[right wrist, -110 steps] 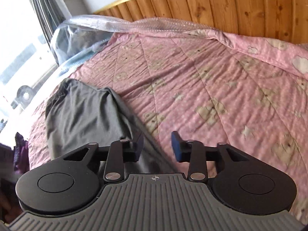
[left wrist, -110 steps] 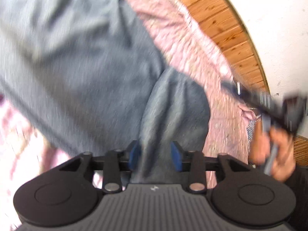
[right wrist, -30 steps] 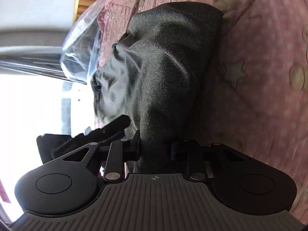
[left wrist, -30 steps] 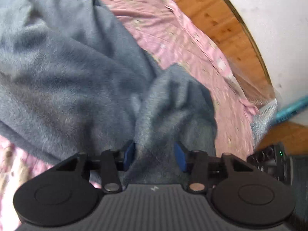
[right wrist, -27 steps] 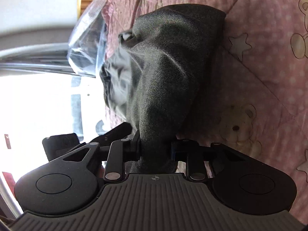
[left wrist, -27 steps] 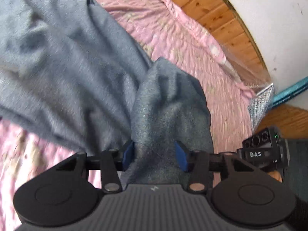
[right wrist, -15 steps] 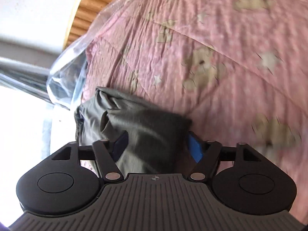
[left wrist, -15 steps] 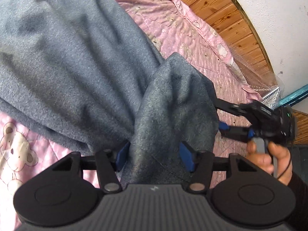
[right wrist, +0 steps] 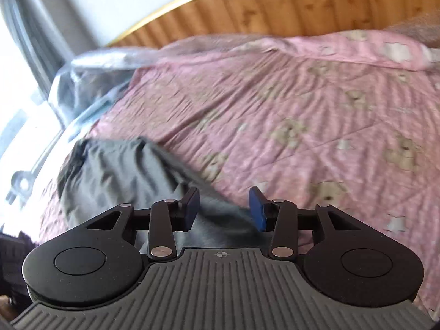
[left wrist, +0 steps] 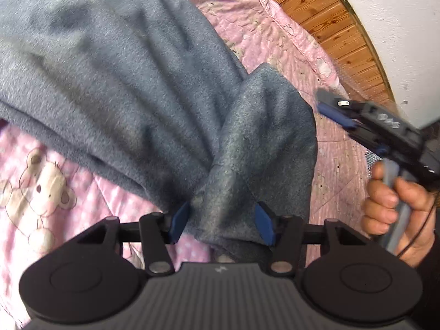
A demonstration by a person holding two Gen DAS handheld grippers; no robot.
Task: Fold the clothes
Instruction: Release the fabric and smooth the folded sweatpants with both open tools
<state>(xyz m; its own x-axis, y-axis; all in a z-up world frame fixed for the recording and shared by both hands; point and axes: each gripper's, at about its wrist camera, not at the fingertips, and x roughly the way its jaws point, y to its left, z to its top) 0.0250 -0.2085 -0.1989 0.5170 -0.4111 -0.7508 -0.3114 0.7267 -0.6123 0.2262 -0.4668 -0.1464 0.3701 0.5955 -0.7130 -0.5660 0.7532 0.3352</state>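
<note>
A grey fleecy garment (left wrist: 132,82) lies spread over the pink bedspread (left wrist: 277,35), with a fold bunched toward my left gripper (left wrist: 220,224). That fold sits between the blue pads (left wrist: 178,220). The jaws are closing, but the cloth looks loose between them. In the left wrist view my right gripper (left wrist: 331,112) hovers at the right, held by a hand (left wrist: 396,203). In its own view the right gripper (right wrist: 223,209) is above the bed with its jaws closing and nothing between them. The garment's dark end (right wrist: 115,170) lies below it, to the left.
A wooden headboard (right wrist: 302,5) curves along the far side of the bed, below a white wall. Clear plastic wrap (right wrist: 90,82) and a bright window sit at the bed's left edge. The bedspread (right wrist: 316,115) stretches away to the right.
My right gripper let go of the garment's end, rose and rolled back level. My left gripper's jaws widened around the bunched fold and sank slightly.
</note>
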